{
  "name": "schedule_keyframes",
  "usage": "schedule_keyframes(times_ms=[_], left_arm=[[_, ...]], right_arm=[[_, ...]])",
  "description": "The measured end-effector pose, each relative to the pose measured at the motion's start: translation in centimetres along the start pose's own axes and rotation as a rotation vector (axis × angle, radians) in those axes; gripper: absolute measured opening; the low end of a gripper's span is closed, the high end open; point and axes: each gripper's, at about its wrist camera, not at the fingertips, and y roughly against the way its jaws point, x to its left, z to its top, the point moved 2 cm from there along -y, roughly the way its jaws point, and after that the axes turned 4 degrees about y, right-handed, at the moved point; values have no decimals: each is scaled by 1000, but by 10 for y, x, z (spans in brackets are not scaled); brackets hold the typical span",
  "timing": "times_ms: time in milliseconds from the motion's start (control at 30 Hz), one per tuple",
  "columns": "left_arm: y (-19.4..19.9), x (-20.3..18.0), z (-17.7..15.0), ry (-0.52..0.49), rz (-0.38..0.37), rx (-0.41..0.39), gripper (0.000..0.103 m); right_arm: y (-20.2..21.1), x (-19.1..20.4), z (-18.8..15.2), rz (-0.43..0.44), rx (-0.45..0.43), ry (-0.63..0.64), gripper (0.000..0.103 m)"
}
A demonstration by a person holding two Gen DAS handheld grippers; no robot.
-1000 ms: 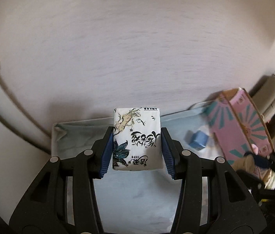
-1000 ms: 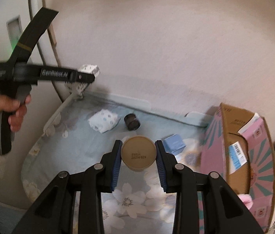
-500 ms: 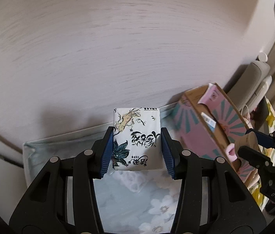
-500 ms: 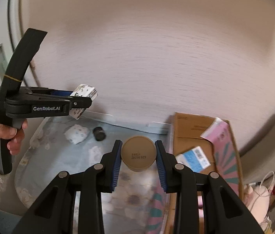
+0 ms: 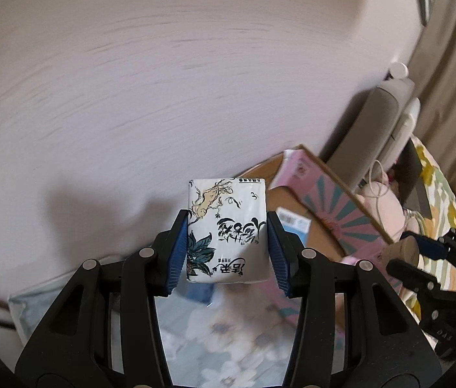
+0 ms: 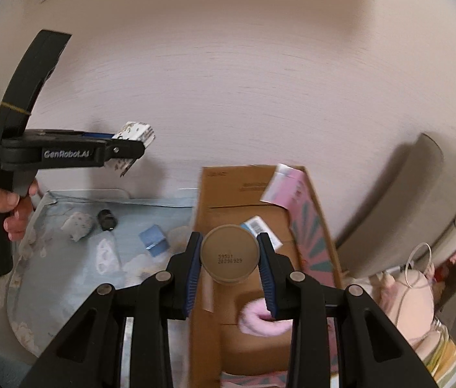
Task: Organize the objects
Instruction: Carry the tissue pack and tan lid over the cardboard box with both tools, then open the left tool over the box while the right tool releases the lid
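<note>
My left gripper (image 5: 227,252) is shut on a white tissue pack (image 5: 227,231) printed with leaves and black script, held in the air above the floral cloth; it also shows in the right wrist view (image 6: 131,150). My right gripper (image 6: 229,260) is shut on a round tan container (image 6: 229,254), bottom facing the camera, held over the open cardboard box (image 6: 244,194). The box has pink and teal sides (image 5: 334,200). The container also shows at the right of the left wrist view (image 5: 401,252).
On the pale blue floral cloth (image 6: 66,274) lie a blue cube (image 6: 154,240), a small dark cylinder (image 6: 106,220) and a small white patterned packet (image 6: 79,228). A pink fluffy item (image 6: 260,318) lies in the box. A wall is behind; a grey appliance (image 6: 406,210) stands right.
Both grippers have moved to the right with their loads. The tan container has gone from above the cloth to above the open box; the tissue pack now hangs nearer the box.
</note>
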Motion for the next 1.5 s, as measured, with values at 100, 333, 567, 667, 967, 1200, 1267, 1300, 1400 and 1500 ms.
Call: schedule_keyframes(times_ms=[100, 333, 567, 667, 967, 1200, 1267, 1300, 1400, 1500], left_arm=[[-16, -25, 11, -43, -29, 15, 43], [-55, -76, 17, -145, -74, 67, 43], [-96, -113, 4, -219, -102, 139, 43], [-109, -119, -2, -231, -107, 164, 43], [-123, -118, -9, -272, -91, 200, 43], [-126, -121, -7, -333, -66, 206, 43], [-127, -123, -8, -347, -62, 208, 43], [-128, -124, -9, -352, -61, 209, 43], [-128, -126, -10, -358, -67, 210, 43], [-127, -129, -13, -374, -69, 216, 54]], right_arm=[[1, -15, -8, -24, 13, -34, 31], [-2, -45, -27, -56, 46, -114, 31], [-17, -51, -40, -55, 86, -141, 31], [-23, -50, -44, -50, 103, -139, 31], [-36, -51, -48, -33, 118, -158, 31], [-45, -49, -47, -13, 133, -170, 31], [-48, -48, -48, -12, 141, -170, 31], [-49, -47, -48, -8, 146, -171, 31], [-53, -45, -50, 1, 161, -172, 31], [-58, -43, -53, 18, 181, -173, 51]])
